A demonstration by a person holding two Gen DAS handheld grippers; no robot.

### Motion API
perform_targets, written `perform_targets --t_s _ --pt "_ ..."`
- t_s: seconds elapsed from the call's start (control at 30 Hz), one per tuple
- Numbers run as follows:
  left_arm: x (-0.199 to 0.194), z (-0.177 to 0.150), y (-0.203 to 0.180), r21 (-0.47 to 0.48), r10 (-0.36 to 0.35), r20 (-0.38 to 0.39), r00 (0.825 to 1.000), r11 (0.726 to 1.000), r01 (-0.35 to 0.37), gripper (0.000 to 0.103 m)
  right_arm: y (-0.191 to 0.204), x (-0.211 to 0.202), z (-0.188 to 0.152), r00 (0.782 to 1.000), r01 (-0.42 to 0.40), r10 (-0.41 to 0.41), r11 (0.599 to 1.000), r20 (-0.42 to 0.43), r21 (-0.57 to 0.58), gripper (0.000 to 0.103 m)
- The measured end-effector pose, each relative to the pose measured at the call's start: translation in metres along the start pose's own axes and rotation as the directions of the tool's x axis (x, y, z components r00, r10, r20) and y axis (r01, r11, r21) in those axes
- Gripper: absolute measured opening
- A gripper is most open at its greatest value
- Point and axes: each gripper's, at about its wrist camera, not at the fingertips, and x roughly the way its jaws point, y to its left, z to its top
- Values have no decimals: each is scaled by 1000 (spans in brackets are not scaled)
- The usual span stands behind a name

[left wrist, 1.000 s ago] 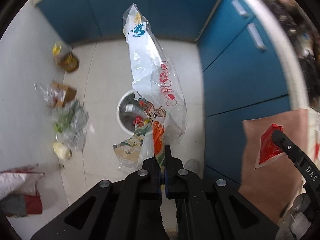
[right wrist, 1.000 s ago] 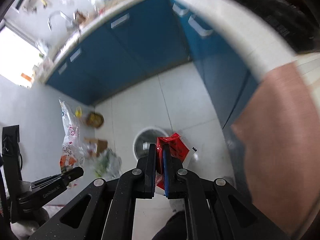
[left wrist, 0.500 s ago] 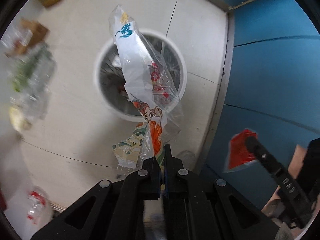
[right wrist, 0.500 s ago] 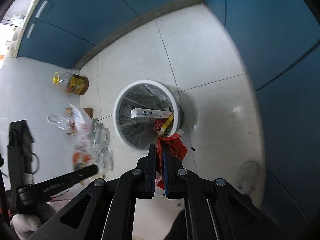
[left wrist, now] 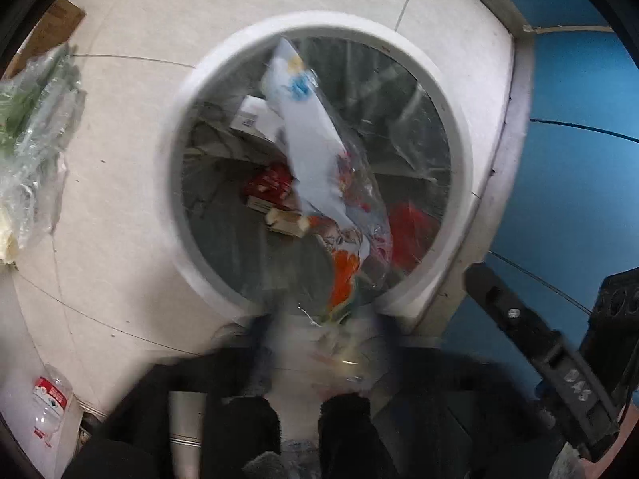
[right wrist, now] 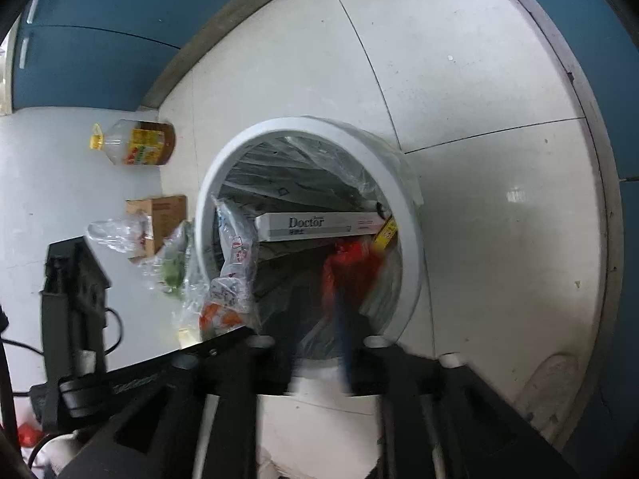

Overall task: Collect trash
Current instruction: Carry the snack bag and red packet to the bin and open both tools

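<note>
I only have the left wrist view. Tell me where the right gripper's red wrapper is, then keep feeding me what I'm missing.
Observer: In the right wrist view the red wrapper is over the mouth of the white bin, just beyond the right gripper, whose blurred fingers stand apart.
Operator: Read me the long box inside.
Observer: The white box is printed "Doctor".
Operator: Name floor litter outside my view.
Observer: An oil bottle lies on its side on the floor, apart from the bin.
</note>
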Motion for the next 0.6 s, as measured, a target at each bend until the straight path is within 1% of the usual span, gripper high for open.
perform_targets --t_s 0.03,0.1,0.13,0.17,0.2,0.23,0.27,0.3,0.33,0.37,0.4,0.43,0.47,0.53,0.6 --pt "-4 -1 0 8 15 13 1000 1000 -15 103 1 -3 0 1000 11 -11 1000 12 3 53" --pt "-22 -8 1 24 68 58 996 997 -69 103 3 -14 -3 999 34 -34 999 29 -5 55" --pt "-29 -12 2 31 90 81 993 995 -93 103 6 -23 -5 997 67 -67 998 43 -17 56" --pt "-38 -18 3 39 126 112 986 991 -131 103 9 -32 -8 993 103 -101 994 59 -33 63" --pt "-48 -23 3 44 169 144 975 983 -177 103 12 -47 -12 987 143 -139 988 78 -50 68" --pt "-64 -32 3 49 216 194 957 972 -229 103 17 -60 -15 979 185 -178 980 97 -67 82" --pt "-77 -39 2 49 250 231 940 962 -268 103 23 -74 -19 971 218 -208 972 116 -85 93" --pt "-88 -44 2 46 278 261 924 953 -300 103 31 -90 -24 958 266 -250 958 140 -108 95" --pt "-106 -55 1 36 307 302 903 942 -333 103 36 -101 -27 950 290 -271 949 154 -120 96" --pt "-121 -64 -1 29 322 336 885 936 -351 103 44 -116 -33 941 316 -291 939 175 -137 97" --pt "-133 -70 -4 25 329 360 873 932 -361 103 53 -132 -41 928 349 -318 925 195 -153 98" --pt "-152 -84 -9 20 334 393 857 928 -371 103 61 -144 -46 921 366 -331 916 207 -163 103" --pt "-167 -94 -12 18 335 415 846 926 -376 103 69 -158 -52 915 379 -340 909 217 -174 103" --pt "-197 -115 -19 19 333 449 829 924 -382 103 81 -184 -62 907 398 -354 898 229 -186 103" --pt "-226 -137 -27 17 326 469 821 926 -378 103 98 -214 -78 899 411 -360 890 249 -197 103"
